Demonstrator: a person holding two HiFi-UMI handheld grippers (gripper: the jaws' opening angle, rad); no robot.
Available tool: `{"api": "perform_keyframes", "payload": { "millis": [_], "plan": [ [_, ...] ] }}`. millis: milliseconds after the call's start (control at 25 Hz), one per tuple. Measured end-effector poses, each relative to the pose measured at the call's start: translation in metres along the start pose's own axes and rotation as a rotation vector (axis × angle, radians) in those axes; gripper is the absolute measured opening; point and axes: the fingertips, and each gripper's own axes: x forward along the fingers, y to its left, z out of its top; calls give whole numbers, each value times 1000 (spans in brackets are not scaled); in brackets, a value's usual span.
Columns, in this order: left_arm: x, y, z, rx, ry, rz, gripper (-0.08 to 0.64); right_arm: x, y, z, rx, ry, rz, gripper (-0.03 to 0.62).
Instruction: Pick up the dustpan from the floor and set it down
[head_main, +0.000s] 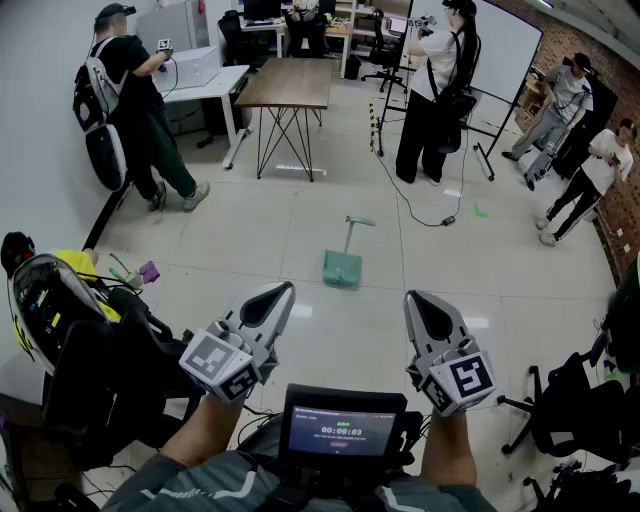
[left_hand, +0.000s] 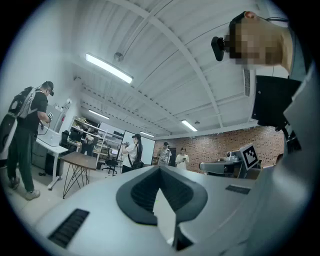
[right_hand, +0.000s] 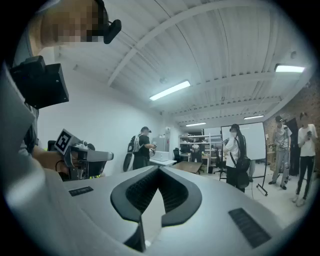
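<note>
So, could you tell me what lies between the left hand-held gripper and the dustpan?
Nothing: in the head view, only bare floor tiles separate the left hand-held gripper from the green dustpan.

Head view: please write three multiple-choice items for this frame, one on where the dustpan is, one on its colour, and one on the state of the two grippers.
1. Where is the dustpan?
A. Hanging on a wall hook
B. Lying on the floor
C. Held up in the air

2. What colour is the dustpan?
A. Red
B. Black
C. Green

3. What state are the left gripper and the right gripper in?
A. Both shut, with nothing held
B. Both wide open
C. One shut on the dustpan

Answers:
1. B, it sits on the tiles well ahead of both grippers.
2. C, the pan and its handle are pale green.
3. A, each gripper view shows the jaws together with nothing between them.
</note>
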Motion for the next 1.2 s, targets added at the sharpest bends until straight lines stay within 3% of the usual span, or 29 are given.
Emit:
{"api": "perform_keyframes", "payload": {
  "millis": [240,440,1200],
  "plan": [
    [15,29,-1,-11,-4,-8,11,32,-2,-6,5,4,11,18],
    [59,71,-6,-12,9,19,11,84,-39,-14,8,-2,34,18],
    [333,168,21,36,-3,183,11,250,-303,-7,42,-27,249,18]
  ]
}}
